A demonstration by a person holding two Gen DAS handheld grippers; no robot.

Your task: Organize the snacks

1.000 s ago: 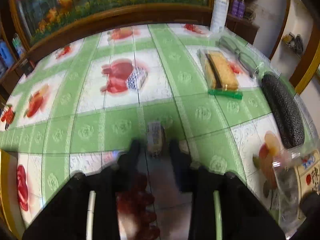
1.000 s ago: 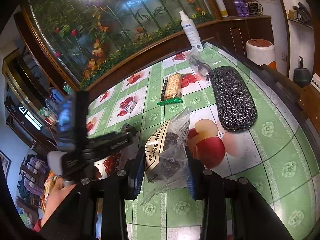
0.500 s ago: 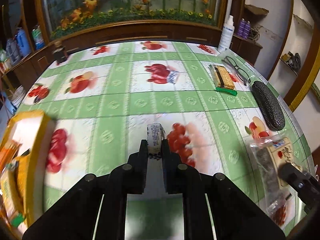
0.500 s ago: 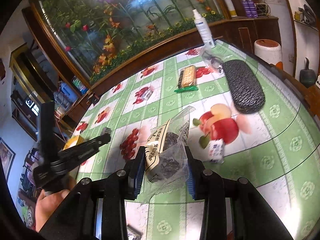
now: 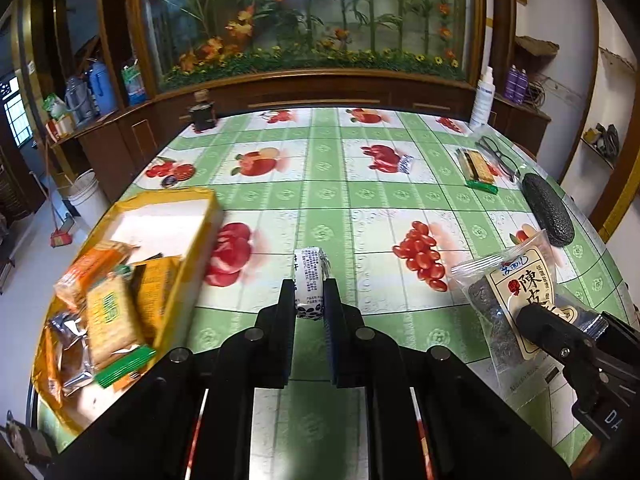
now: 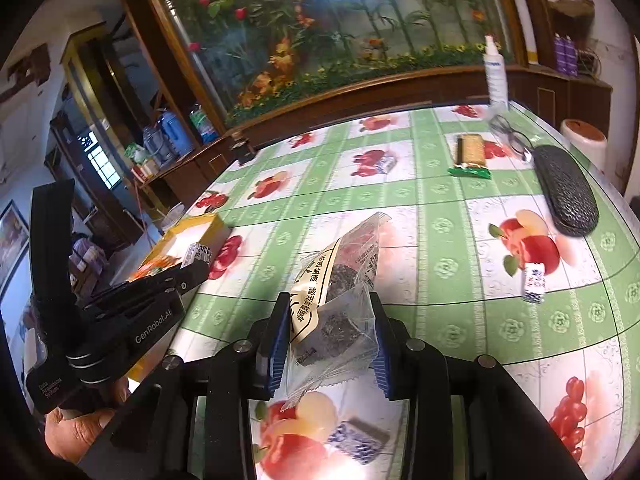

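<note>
My left gripper (image 5: 309, 298) is shut on a small white and blue candy (image 5: 309, 280) and holds it above the table, right of the yellow snack box (image 5: 192, 248). The box holds several cracker packs (image 5: 112, 312). My right gripper (image 6: 330, 320) is shut on a clear bag of dark preserved plums (image 6: 336, 292), also lifted; the bag shows in the left wrist view (image 5: 516, 300). The left gripper with its candy (image 6: 198, 254) shows at the left of the right wrist view, near the box (image 6: 200, 232).
On the green fruit-print tablecloth lie a cracker pack (image 5: 476, 168), a blue and white candy (image 5: 405, 165), glasses (image 5: 498, 152) and a black glasses case (image 5: 548, 210). Two more candies (image 6: 534, 282) (image 6: 356, 440) lie near my right gripper. A spray bottle (image 5: 482, 100) stands far right.
The left gripper closed on the candy, lifted it and swung left, so the yellow box has come into view. The right gripper kept its bag and also moved left.
</note>
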